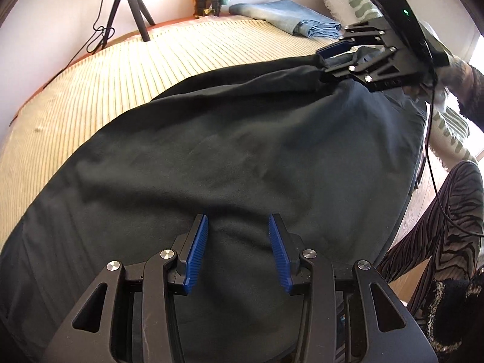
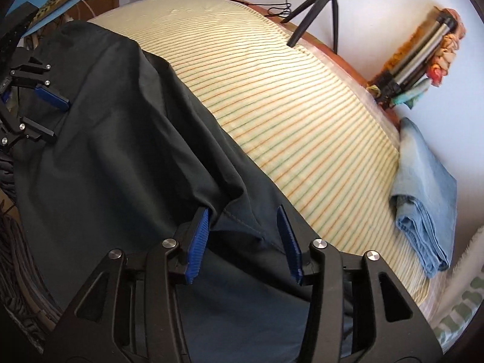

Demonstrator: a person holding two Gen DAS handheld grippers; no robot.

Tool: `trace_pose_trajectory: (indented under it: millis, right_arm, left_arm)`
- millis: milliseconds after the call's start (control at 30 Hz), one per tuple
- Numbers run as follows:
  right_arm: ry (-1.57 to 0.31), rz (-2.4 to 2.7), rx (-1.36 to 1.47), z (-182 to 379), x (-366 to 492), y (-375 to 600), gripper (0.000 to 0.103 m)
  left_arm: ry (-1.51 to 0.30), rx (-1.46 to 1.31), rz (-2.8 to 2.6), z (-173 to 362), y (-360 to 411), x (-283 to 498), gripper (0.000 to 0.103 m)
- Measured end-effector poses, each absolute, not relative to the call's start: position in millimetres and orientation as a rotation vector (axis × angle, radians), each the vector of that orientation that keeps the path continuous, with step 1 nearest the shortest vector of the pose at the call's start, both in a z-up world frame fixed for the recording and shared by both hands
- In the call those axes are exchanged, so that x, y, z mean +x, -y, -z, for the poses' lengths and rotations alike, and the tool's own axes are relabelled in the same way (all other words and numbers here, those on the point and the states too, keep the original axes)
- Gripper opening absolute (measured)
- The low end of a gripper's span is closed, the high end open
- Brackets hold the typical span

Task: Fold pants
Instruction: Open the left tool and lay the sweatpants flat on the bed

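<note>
Black pants (image 1: 242, 151) lie spread across the striped bed cover (image 1: 121, 69), hanging over its near edge. My left gripper (image 1: 239, 227) is open just above the pants' cloth, with nothing between its blue pads. My right gripper (image 2: 243, 220) is open, its blue pads either side of a hemmed fold of the pants (image 2: 121, 151). The right gripper also shows in the left wrist view (image 1: 325, 59) at the pants' far right end, with cloth bunched between its fingers. The left gripper shows in the right wrist view (image 2: 59, 118) at the left, over the pants.
Folded blue jeans (image 1: 290, 18) lie at the bed's far edge, also in the right wrist view (image 2: 423, 205). A black tripod (image 1: 130, 9) and a second folded tripod (image 2: 414, 63) stand by the wall. The person's patterned legs (image 1: 447, 227) are at the right.
</note>
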State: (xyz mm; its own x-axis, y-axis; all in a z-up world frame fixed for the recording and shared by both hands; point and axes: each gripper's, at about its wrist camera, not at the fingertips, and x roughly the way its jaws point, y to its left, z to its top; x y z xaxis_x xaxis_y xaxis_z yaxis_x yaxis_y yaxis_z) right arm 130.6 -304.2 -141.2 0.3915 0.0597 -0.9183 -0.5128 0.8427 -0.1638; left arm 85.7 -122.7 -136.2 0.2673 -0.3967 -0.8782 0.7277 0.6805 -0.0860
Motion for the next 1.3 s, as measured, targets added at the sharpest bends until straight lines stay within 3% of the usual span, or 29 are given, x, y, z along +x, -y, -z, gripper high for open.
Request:
trace_pose_trajectory:
  millis: [33, 67, 200, 567, 667, 767, 900, 1300]
  right_arm:
    - [-1.127, -0.402, -0.455, 142, 135, 304, 0.023]
    - [-1.141, -0.413, -0.448, 143, 141, 306, 0.011]
    - [-1.137, -0.455, -0.474, 136, 163, 307, 0.006]
    - [-1.179, -0.250, -0.475, 164, 246, 332, 0.007]
    - [-1.162, -0.207, -0.410, 155, 244, 345, 0.015]
    - [-1.113, -0.179, -0.352, 134, 229, 351, 0.017]
    - [-1.045, -0.197, -0.275, 103, 192, 341, 0.030]
    - [-1.042, -0.316, -0.159, 108, 83, 287, 0.030]
  left_arm:
    - [-1.050, 0.369, 0.784, 136, 122, 86, 0.040]
    - [-1.050, 0.371, 0.786, 136, 123, 86, 0.040]
    - [-1.051, 0.366, 0.793, 137, 122, 88, 0.040]
    - [-1.041, 0.374, 0.796, 136, 119, 81, 0.041]
    - [-1.046, 0.354, 0.773, 133, 113, 81, 0.041]
    - [-1.040, 0.308, 0.718, 127, 97, 87, 0.041]
    - [-0.998, 0.235, 0.599, 109, 59, 90, 0.041]
    - [-0.988, -0.011, 0.142, 102, -98, 107, 0.041]
